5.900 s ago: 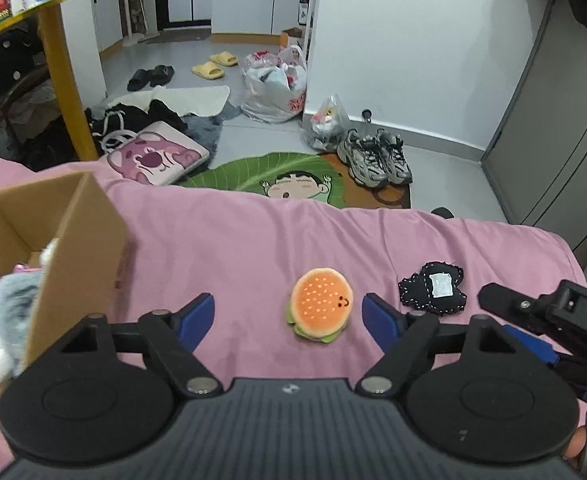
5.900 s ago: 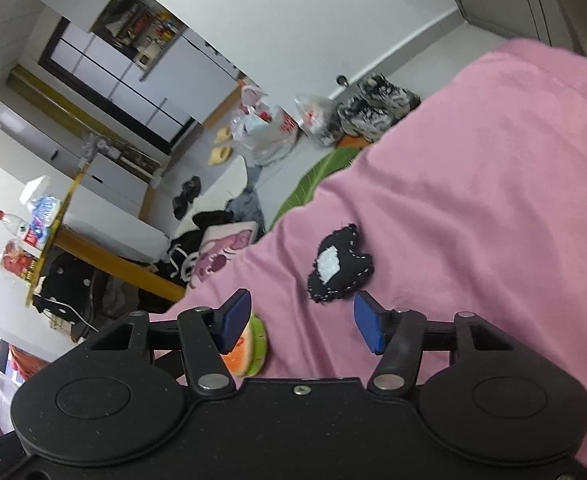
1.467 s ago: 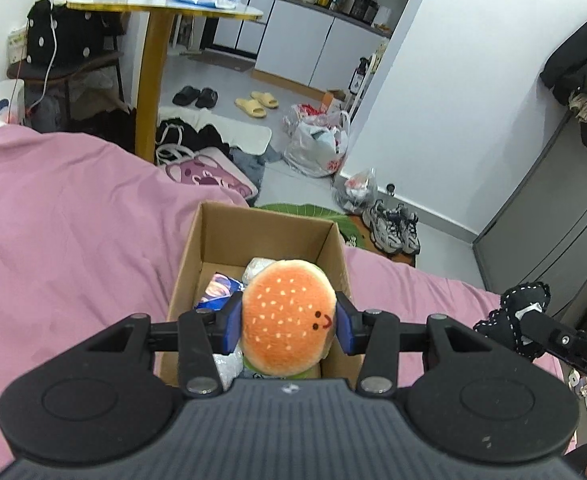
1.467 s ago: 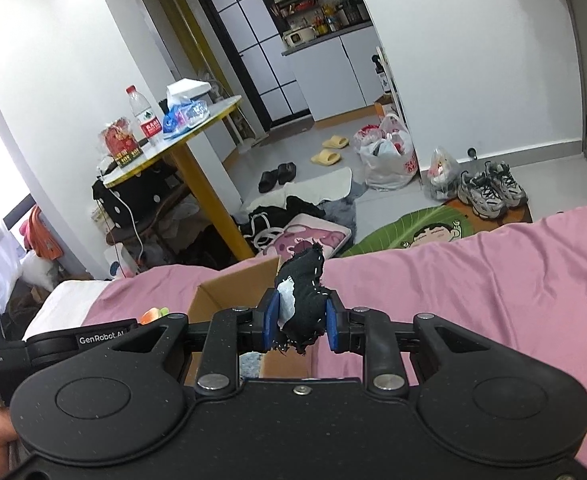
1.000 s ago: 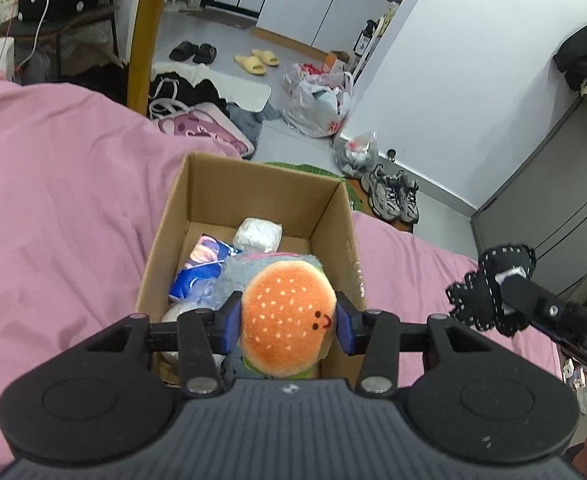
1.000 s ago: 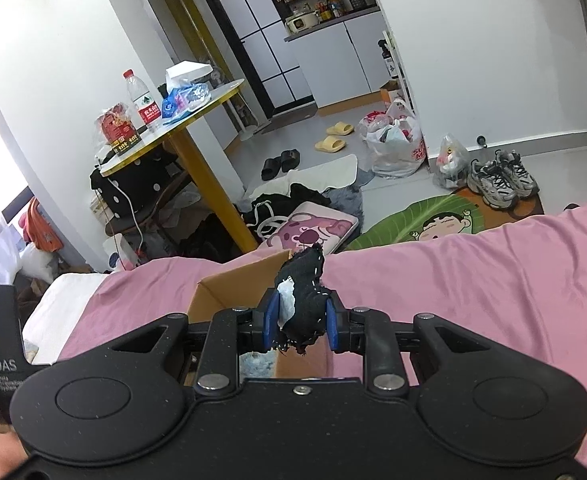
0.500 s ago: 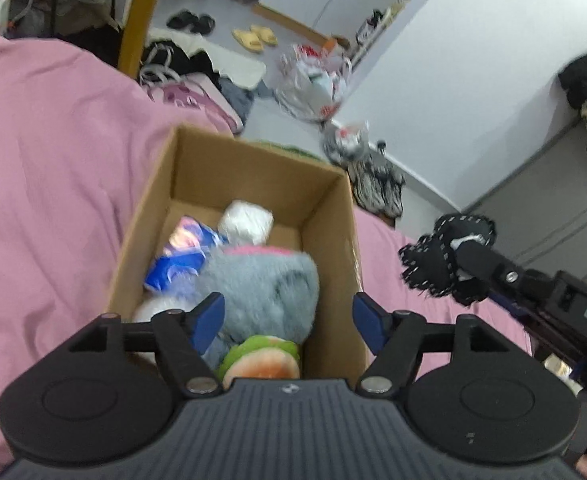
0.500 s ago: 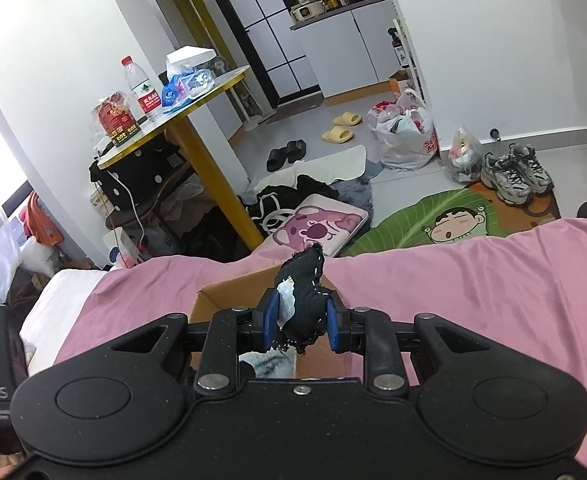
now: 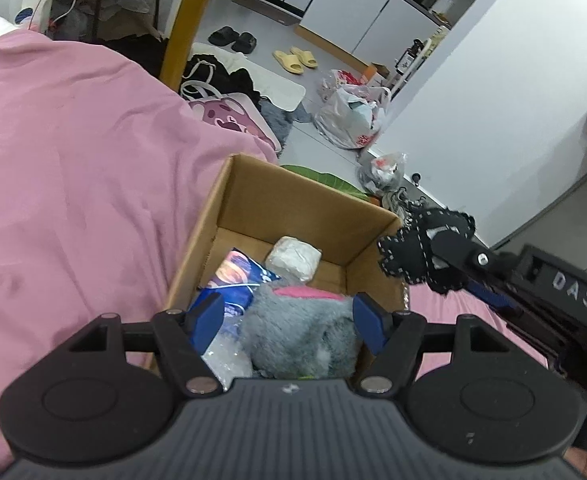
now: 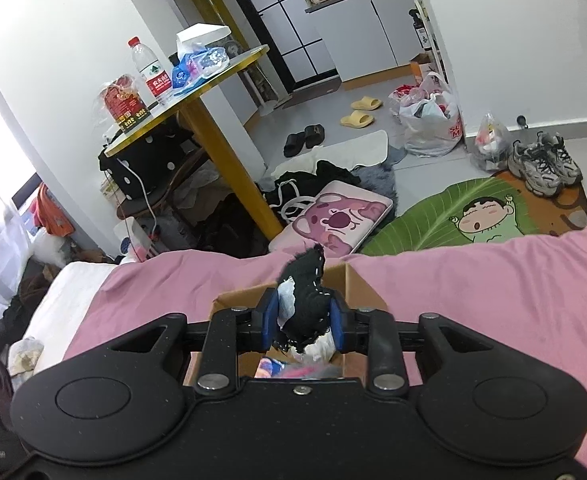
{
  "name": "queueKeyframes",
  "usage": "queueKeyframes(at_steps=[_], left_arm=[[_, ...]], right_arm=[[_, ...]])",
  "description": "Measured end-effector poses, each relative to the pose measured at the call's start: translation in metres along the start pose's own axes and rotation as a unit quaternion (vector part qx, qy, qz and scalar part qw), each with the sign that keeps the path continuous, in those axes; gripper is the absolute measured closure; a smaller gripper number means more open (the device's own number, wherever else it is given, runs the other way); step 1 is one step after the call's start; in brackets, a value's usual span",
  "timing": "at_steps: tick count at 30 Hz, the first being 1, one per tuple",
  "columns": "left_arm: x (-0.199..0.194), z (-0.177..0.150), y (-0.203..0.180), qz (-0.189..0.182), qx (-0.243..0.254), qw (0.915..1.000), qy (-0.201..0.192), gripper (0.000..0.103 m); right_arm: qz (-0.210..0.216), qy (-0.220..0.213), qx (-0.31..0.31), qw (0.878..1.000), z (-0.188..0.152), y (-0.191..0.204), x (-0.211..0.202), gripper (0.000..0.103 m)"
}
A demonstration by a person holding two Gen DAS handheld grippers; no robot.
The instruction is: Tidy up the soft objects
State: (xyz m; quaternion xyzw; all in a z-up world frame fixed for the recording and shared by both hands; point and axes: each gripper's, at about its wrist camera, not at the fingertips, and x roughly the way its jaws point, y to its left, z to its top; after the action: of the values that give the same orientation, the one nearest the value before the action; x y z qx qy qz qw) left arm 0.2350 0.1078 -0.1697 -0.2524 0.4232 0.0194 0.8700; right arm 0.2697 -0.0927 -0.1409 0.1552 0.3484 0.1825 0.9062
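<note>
our left gripper (image 9: 287, 320) hangs over the near end of the cardboard box (image 9: 293, 204) with its blue fingers spread wide and nothing between them. below it we see a grey plush (image 9: 297, 334) filling the near part of the box, a blue printed packet (image 9: 233, 276) to its left and a small white bundle (image 9: 293, 256) farther in, toward the far wall. a sliver of green shows under the gripper body at the near edge, but we cannot tell what it belongs to.

our right gripper (image 10: 302, 318) is clamped narrow on the black stitched plush (image 10: 305, 300), which stands up between the blue pads. in the left wrist view that same plush (image 9: 421, 248) hangs just outside the box's right wall, above the rim and not yet over the opening. the box sits on the pink bedspread (image 9: 73, 184), close to the bed's far edge.

we judge the step in hand to be the drop of this last held piece: the left side looks finished with its load, and the black plush still has to go in. the next move calls for carrying the right gripper leftward over the rim, to the free patch near the far right corner beside the white bundle, then spreading the fingers. the left gripper should back off toward us, since the two tools sit near each other above a small opening.
</note>
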Motion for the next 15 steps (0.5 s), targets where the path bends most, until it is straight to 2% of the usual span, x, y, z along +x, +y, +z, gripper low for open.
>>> queueKeyframes(at_steps=[2,5,15], left_arm=[[0.002,0.001,0.001,0.003,0.0,1.0,0.0,0.034],[0.004,0.002,0.002,0.008,-0.001,1.0,-0.002,0.034],[-0.001,0.0,-0.007,0.02,0.028,0.9993,-0.014,0.034]], right_arm=[[0.001,-0.009,-0.002,1.0,0.002,0.003,-0.003,0.046],[0.006,-0.015,0.001,1.0,0.002,0.002,-0.011,0.043],[-0.02,-0.002,0.044,0.999,-0.013,-0.028,-0.039,0.043]])
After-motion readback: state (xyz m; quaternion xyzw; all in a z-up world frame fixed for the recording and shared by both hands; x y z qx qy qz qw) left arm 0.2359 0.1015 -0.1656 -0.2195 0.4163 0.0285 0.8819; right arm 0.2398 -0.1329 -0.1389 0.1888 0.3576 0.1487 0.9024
